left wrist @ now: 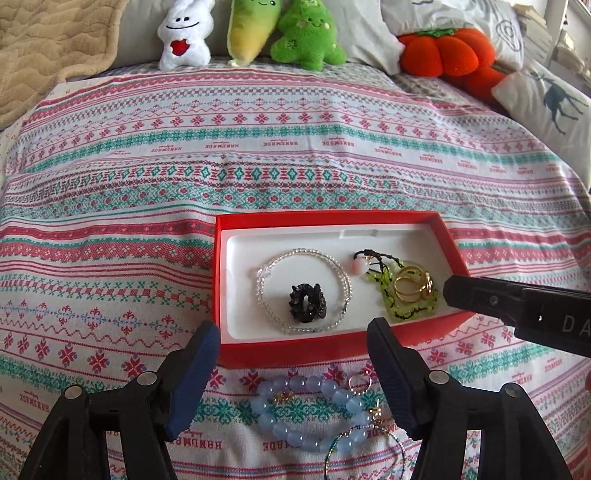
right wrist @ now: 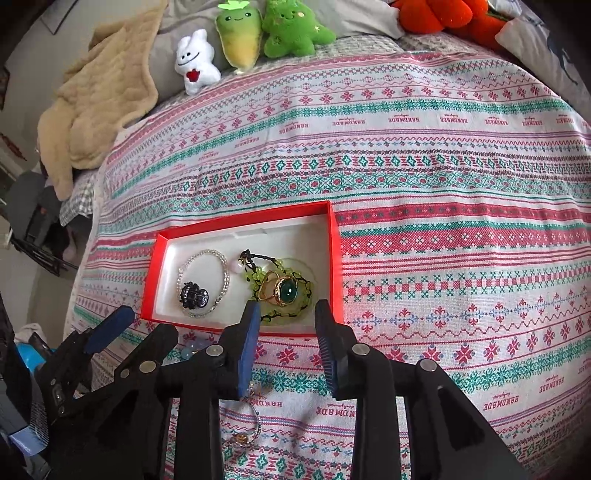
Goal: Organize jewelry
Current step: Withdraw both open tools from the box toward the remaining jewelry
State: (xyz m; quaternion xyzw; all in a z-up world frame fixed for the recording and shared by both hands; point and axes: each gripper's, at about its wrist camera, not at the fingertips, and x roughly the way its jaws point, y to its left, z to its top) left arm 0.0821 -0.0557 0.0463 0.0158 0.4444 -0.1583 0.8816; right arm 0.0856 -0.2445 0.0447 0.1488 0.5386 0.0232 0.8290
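Observation:
A red box with a white liner lies on the patterned cloth. In it are a clear bead bracelet, a black hair claw, a green beaded piece and gold rings, one with a green stone. My left gripper is open at the box's near edge, above a blue bead bracelet and gold earrings on the cloth. My right gripper is open and empty over the box's right end, by the rings.
Several plush toys and an orange pumpkin cushion line the far edge. A beige blanket lies at the far left, pillows at the far right. A thin bangle lies on the cloth under my right gripper.

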